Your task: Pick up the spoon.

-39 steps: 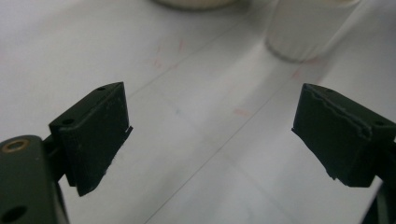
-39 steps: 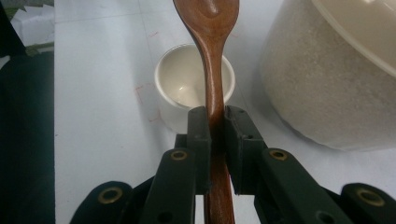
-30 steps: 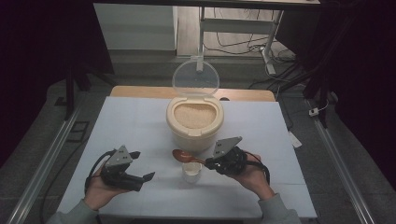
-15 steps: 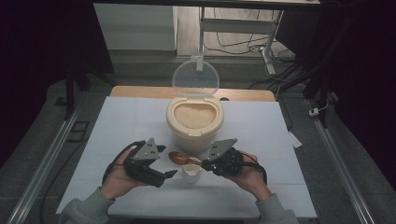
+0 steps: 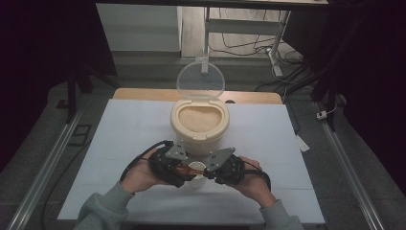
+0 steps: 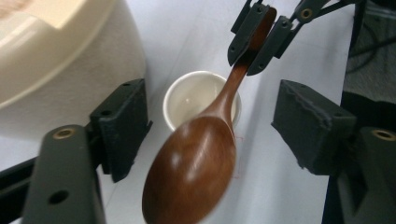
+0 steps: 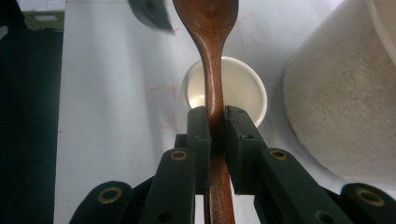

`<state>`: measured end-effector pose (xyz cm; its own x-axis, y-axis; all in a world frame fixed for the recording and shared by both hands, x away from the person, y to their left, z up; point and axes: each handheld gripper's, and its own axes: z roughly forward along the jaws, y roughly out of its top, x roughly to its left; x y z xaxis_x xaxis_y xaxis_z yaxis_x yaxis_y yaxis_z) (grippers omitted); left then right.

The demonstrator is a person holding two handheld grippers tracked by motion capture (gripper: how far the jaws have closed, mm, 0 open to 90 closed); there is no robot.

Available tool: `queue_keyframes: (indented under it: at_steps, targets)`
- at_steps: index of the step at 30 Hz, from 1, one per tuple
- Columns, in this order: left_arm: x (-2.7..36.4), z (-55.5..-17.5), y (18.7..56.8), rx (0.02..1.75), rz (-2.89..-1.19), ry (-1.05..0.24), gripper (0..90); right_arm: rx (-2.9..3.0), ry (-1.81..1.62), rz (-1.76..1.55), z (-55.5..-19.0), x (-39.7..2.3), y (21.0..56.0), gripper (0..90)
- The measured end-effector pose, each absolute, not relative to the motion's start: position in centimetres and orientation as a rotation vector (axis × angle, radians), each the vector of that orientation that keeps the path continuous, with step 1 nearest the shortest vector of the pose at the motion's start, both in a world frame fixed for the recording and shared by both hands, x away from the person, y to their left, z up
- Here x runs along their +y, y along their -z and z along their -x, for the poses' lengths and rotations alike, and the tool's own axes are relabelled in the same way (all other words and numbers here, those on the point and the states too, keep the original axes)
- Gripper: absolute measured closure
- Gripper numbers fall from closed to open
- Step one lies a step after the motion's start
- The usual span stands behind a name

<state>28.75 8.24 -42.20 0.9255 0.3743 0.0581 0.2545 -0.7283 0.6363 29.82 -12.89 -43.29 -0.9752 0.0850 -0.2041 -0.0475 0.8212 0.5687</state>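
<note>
Holding the wooden spoon (image 7: 212, 56) by its handle, right hand-held gripper (image 7: 215, 140) is clamped tight above the small cup (image 6: 198, 100). Left hand-held gripper (image 6: 224, 126) has just been closing, jaws either side of the bowl, not touching. Cup empty; rice container (image 5: 199, 125) unscooped.
</note>
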Motion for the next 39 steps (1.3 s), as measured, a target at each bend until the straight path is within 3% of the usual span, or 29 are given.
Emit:
queue_keyframes:
  at_steps: [12,21,31,33,39]
  targets:
    - [6.8,-29.4,43.5,0.351,-2.521,-0.147,46.5,2.754,-0.821,0.066,-29.0,-12.2,43.2,81.0]
    - [6.4,-29.4,44.0,0.298,-2.559,-0.139,63.1,2.729,-0.802,0.146,-28.4,-12.0,42.9,81.0]
    - [6.0,-29.2,44.4,0.246,-2.566,-0.134,75.7,2.724,-0.775,0.163,-28.0,-11.9,43.0,81.0]
    - [6.0,-29.2,44.5,0.245,-2.569,-0.146,82.2,2.715,-0.778,0.163,-28.0,-12.0,43.0,85.3]
    - [6.0,-29.0,44.5,0.255,-2.548,-0.191,83.1,2.681,-0.849,0.124,-28.2,-12.4,42.8,83.6]
